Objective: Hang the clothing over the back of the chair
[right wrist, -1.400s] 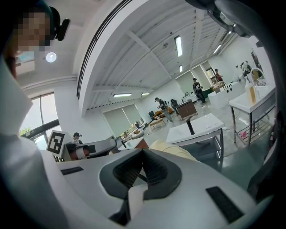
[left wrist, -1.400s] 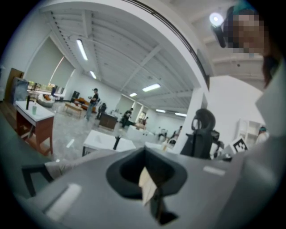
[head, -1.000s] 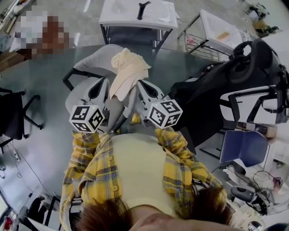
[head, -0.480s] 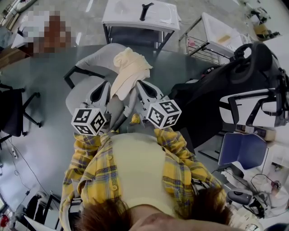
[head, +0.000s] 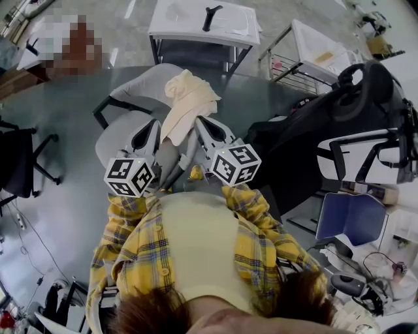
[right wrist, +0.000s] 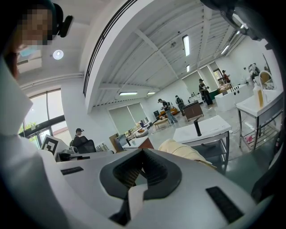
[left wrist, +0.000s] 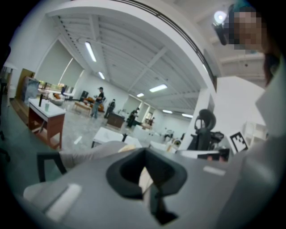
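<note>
Cream fabric: in the head view the clothing (head: 186, 104) lies bunched on the grey chair (head: 140, 83), along the right edge of what looks like its back. One end trails down toward the person, between the two tools. The left gripper (head: 154, 125) and right gripper (head: 201, 124) sit side by side just below the bunch, tips angled in toward the hanging end. The cloth covers both tips, so the grip cannot be read from here. A yellow plaid shirt (head: 140, 241) fills the lower frame. A white table (head: 176, 16) stands beyond the chair, and a black office chair (head: 366, 85) is off to the right.

Left gripper view: the jaws are drawn together, leaving only a narrow slit. A thin fold of the cream cloth is pinched in that slit. The grey chair and one black armrest show just past the tool, with a bit of the clothing peeking over its top edge.

Right gripper view: the ribbed jaws are closed, and a pale strip of the same cloth is caught between them and hangs toward the camera. More of the clothing mounds just beyond the tool, in front of the white table.
</note>
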